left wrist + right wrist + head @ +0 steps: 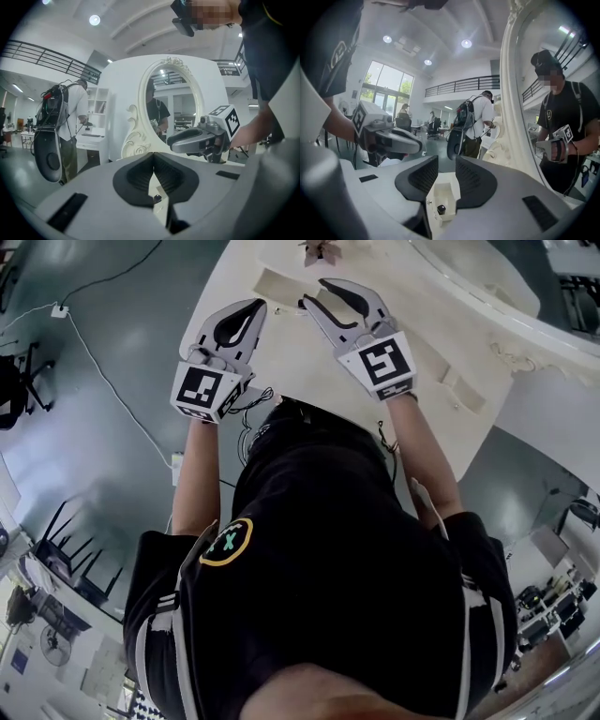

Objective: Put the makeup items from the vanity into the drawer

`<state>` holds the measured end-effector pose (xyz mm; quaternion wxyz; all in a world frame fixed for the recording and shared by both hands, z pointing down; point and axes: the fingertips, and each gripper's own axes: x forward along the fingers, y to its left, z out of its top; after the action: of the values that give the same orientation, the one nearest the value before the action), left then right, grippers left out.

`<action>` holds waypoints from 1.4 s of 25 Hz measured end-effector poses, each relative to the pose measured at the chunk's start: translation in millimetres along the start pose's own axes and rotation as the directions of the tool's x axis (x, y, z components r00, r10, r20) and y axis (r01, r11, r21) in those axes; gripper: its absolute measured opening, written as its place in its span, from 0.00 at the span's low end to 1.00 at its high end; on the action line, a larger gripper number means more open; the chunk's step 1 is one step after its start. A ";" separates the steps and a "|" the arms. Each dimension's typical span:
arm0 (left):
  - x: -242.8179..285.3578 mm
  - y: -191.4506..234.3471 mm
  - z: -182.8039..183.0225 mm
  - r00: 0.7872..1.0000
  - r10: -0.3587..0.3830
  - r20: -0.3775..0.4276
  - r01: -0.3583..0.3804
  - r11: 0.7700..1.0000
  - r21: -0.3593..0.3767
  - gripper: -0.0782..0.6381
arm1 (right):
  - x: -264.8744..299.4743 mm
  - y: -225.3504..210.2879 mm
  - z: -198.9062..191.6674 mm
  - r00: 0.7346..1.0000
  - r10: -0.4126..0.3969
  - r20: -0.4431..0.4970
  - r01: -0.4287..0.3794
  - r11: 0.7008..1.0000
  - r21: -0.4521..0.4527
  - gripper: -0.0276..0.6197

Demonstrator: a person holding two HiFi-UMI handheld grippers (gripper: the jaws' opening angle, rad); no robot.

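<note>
Head view shows our marker-tagged grey left gripper, jaws together, and grey right gripper, jaws narrowly apart, empty.

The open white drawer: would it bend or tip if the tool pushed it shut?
The drawer looks like a stiff, straight-walled box, so it probably won't bend. It appears small and shallow, so likely light; pushed off-centre, it might skew rather than tip.
</note>
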<state>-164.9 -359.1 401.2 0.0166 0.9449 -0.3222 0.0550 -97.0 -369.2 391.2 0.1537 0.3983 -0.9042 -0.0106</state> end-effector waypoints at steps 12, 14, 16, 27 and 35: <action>15.1 -39.1 29.6 0.992 -0.120 0.032 0.119 0.992 0.038 0.14 | -62.2 12.8 14.6 0.989 -0.046 0.140 0.050 0.998 -0.032 0.08; 15.2 -41.8 30.4 0.993 -0.116 0.025 0.115 0.993 0.037 0.14 | -64.4 13.4 13.4 0.988 -0.049 0.146 0.052 0.999 -0.012 0.08; 15.0 -42.0 31.4 0.995 -0.098 0.019 0.098 0.995 0.032 0.14 | -65.4 12.8 14.8 0.986 -0.054 0.155 0.055 0.999 0.003 0.08; 17.7 -50.7 37.5 0.990 -0.132 0.046 0.130 0.991 0.044 0.14 | -66.1 15.5 29.8 0.975 -0.034 0.221 0.024 0.999 0.045 0.07; 15.4 -50.1 36.8 0.993 -0.114 0.038 0.112 0.993 0.038 0.14 | -66.0 14.1 28.0 0.974 -0.047 0.220 0.037 0.998 0.051 0.07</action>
<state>-118.8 -331.2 366.6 -0.0038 0.9627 -0.2675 0.0407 -73.1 -314.7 348.7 0.0426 0.4171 -0.9071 -0.0368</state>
